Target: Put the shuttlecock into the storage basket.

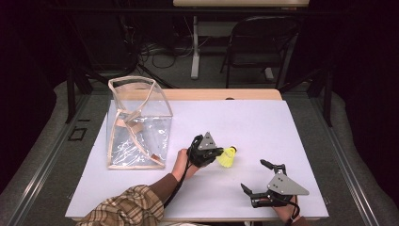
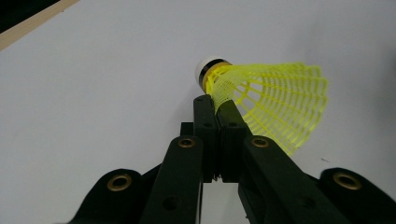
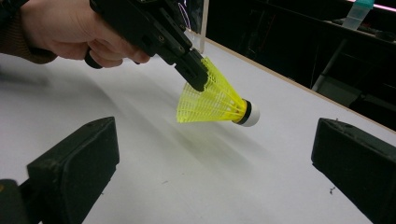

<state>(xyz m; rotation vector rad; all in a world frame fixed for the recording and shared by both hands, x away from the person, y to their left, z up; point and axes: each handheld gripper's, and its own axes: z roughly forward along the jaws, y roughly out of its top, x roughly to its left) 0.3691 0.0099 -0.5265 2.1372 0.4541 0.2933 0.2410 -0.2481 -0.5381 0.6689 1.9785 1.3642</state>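
- No brand, label or writing could be read on anything.
- The left gripper (image 1: pixel 220 152) was clenched on the shuttlecock (image 1: pixel 227 157), its two jaws pressed together on the yellow mesh skirt near the rim.
- In the left gripper view the jaws (image 2: pixel 217 112) pinched one wall of the skirt of the shuttlecock (image 2: pixel 275 102), with the white cork and black band just past the jaw tips.
- In the right gripper view the left gripper (image 3: pixel 196 77) held the shuttlecock (image 3: pixel 215 102) clear of the mat, tilted, cork pointing away from the hand (image 3: pixel 60 30) and slightly down.
- The right gripper (image 1: pixel 254 178) stood released, jaws wide apart with nothing between them, near the shuttlecock on the person's side and to its right, not touching it.
- The mat (image 1: pixel 263 122) lay bare all round the shuttlecock; its far edge and right edge were well apart from the shuttlecock.
- The clear bag (image 1: pixel 136 123) stood upright and open-topped, left of the shuttlecock and apart from it, with the left hand (image 1: pixel 181 160) between them.
- The near edge of the mat lay just behind the right gripper, farther from the shuttlecock.
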